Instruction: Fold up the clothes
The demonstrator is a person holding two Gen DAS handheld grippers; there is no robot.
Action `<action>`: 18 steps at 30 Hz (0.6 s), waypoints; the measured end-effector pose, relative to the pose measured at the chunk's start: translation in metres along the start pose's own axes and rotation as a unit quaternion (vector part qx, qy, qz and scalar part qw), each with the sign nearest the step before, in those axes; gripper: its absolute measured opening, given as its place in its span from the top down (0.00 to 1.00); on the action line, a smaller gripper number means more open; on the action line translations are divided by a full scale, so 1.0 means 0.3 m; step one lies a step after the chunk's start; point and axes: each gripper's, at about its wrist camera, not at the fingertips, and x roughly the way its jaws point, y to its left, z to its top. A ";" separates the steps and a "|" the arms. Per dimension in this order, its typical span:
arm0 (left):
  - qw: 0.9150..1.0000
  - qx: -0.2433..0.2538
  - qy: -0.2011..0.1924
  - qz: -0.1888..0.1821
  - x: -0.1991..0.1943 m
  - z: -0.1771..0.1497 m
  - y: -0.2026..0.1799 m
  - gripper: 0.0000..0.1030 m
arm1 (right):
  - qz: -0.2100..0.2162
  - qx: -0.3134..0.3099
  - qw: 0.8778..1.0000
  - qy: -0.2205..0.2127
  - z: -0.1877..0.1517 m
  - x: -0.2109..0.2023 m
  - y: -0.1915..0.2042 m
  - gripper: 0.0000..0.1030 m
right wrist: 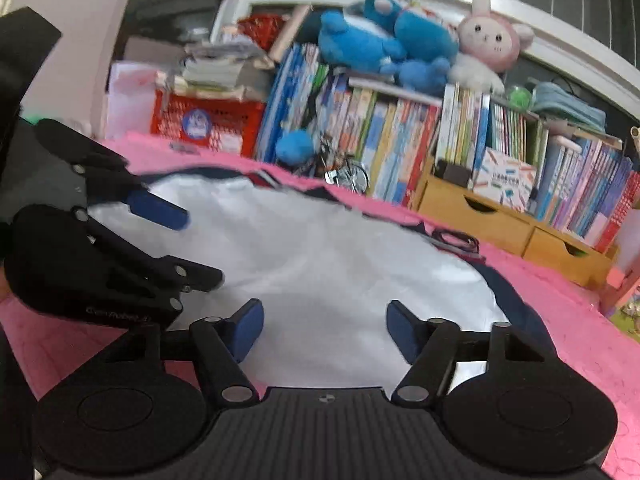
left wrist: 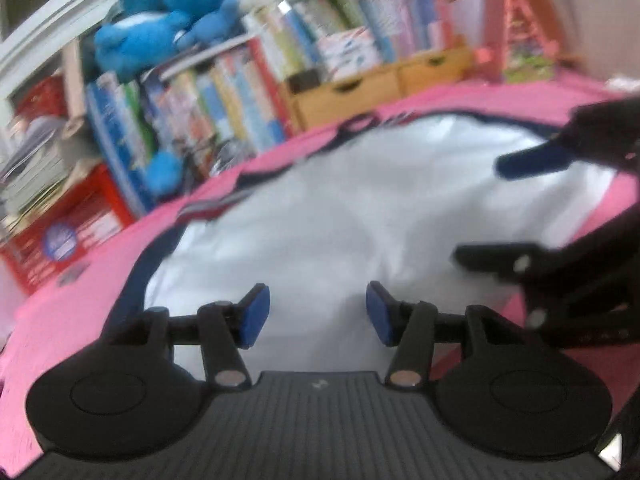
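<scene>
A white garment with navy trim [left wrist: 320,216] lies spread on the pink cloth-covered table [left wrist: 80,312]; it also shows in the right wrist view [right wrist: 328,256]. My left gripper [left wrist: 316,312] is open and empty, just above the garment's near edge. My right gripper [right wrist: 324,328] is open and empty over the garment's near part. The right gripper shows at the right of the left wrist view [left wrist: 532,208], and the left gripper shows at the left of the right wrist view [right wrist: 192,244]; both hover over the white fabric.
Behind the table stand rows of books [right wrist: 400,140], wooden drawers [right wrist: 500,220], a red crate [right wrist: 204,124], blue plush toys [right wrist: 380,40] and a pink rabbit plush [right wrist: 488,40]. A small dark object [right wrist: 456,240] lies by the garment's far edge.
</scene>
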 end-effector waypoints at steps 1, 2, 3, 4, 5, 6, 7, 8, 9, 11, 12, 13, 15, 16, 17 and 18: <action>1.000 -0.009 0.004 0.006 -0.006 -0.011 0.020 0.48 | -0.009 -0.006 1.000 0.008 -0.005 0.008 -0.002 0.37; 1.000 -0.019 0.010 0.016 -0.011 -0.024 0.049 0.48 | -0.020 -0.012 1.000 0.015 -0.013 0.015 -0.008 0.37; 0.999 -0.030 0.019 0.031 -0.016 -0.037 0.084 0.48 | -0.039 -0.012 0.999 0.026 -0.034 0.013 -0.037 0.37; 0.998 -0.040 0.025 0.048 -0.020 -0.055 0.121 0.48 | -0.065 -0.005 0.997 0.038 -0.059 0.011 -0.080 0.37; 0.996 -0.050 0.031 0.068 -0.026 -0.079 0.160 0.48 | -0.092 0.003 0.995 0.044 -0.081 0.003 -0.124 0.37; 0.993 -0.061 0.039 0.091 -0.031 -0.101 0.199 0.48 | -0.120 0.011 0.991 0.050 -0.103 -0.005 -0.169 0.37; 0.990 -0.069 0.046 0.112 -0.039 -0.123 0.238 0.48 | -0.147 0.019 0.987 0.056 -0.125 -0.014 -0.213 0.37; 0.988 -0.077 0.049 0.128 -0.052 -0.143 0.277 0.47 | -0.174 0.028 0.982 0.062 -0.147 -0.022 -0.257 0.37; 0.985 -0.085 0.055 0.142 -0.063 -0.158 0.311 0.47 | -0.199 0.033 0.977 0.067 -0.165 -0.032 -0.297 0.37; 0.982 -0.100 0.064 0.150 -0.082 -0.171 0.357 0.47 | -0.232 0.048 0.968 0.081 -0.192 -0.049 -0.361 0.36; 0.981 -0.106 0.065 0.148 -0.093 -0.168 0.369 0.47 | -0.235 0.061 0.967 0.083 -0.190 -0.059 -0.374 0.36; 0.981 -0.111 0.064 0.144 -0.104 -0.159 0.373 0.48 | -0.235 0.075 0.965 0.084 -0.185 -0.070 -0.384 0.36; 0.981 -0.119 0.063 0.136 -0.125 -0.139 0.381 0.49 | -0.225 0.097 0.967 0.063 -0.143 -0.095 -0.348 0.36; 0.982 -0.126 0.057 0.126 -0.137 -0.124 0.381 0.49 | -0.209 0.111 0.971 0.042 -0.119 -0.115 -0.319 0.33; 0.983 -0.136 0.047 0.110 -0.150 -0.105 0.379 0.49 | -0.180 0.134 0.974 0.013 -0.091 -0.133 -0.284 0.30; 0.984 -0.145 0.037 0.094 -0.163 -0.085 0.376 0.49 | -0.152 0.164 0.975 -0.018 -0.072 -0.148 -0.250 0.20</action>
